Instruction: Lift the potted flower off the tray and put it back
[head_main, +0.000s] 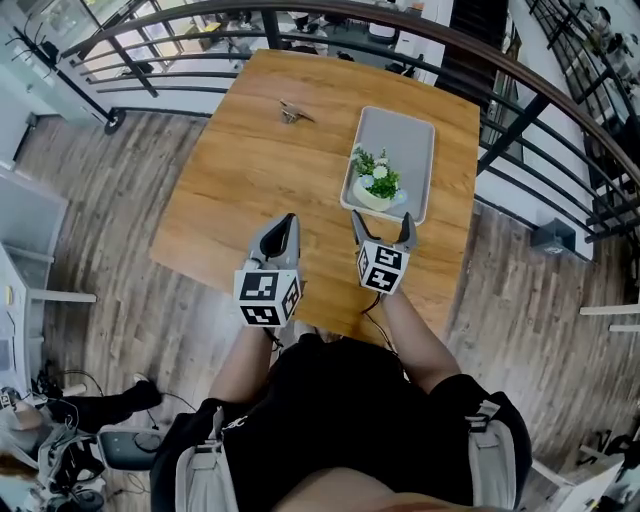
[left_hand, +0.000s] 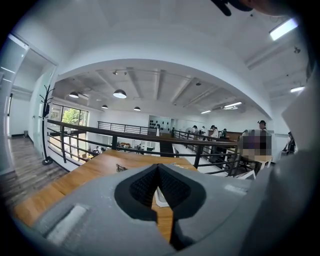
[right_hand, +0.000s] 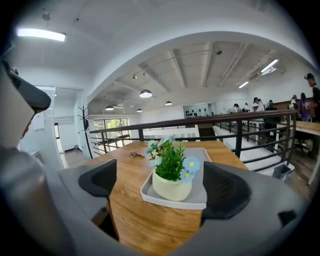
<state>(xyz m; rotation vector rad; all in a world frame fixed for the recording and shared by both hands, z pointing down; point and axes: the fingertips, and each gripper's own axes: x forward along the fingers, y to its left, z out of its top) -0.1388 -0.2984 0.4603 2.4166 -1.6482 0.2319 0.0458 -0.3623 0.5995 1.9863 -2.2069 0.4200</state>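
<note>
- The potted flower (head_main: 375, 185) stands upright at the near end of the tray (head_main: 415, 130), on the right side of the table (head_main: 250, 160).
- The right gripper (head_main: 383, 222) is spread wide and empty; the pot lies straight ahead, just beyond its tips.
- The left gripper (head_main: 288, 222) is pressed together, farther off to the left.

Left gripper (head_main: 288, 220) and right gripper (head_main: 382, 218): pale grey moulded shells, black ribbed pads (right_hand: 226, 186), each with a rear cube (head_main: 267, 294) of black-and-white square markers, thin dark cable (head_main: 372, 312) under the right one; wearer in a black top (head_main: 350, 410) with grey webbing straps (head_main: 491, 452).
</note>
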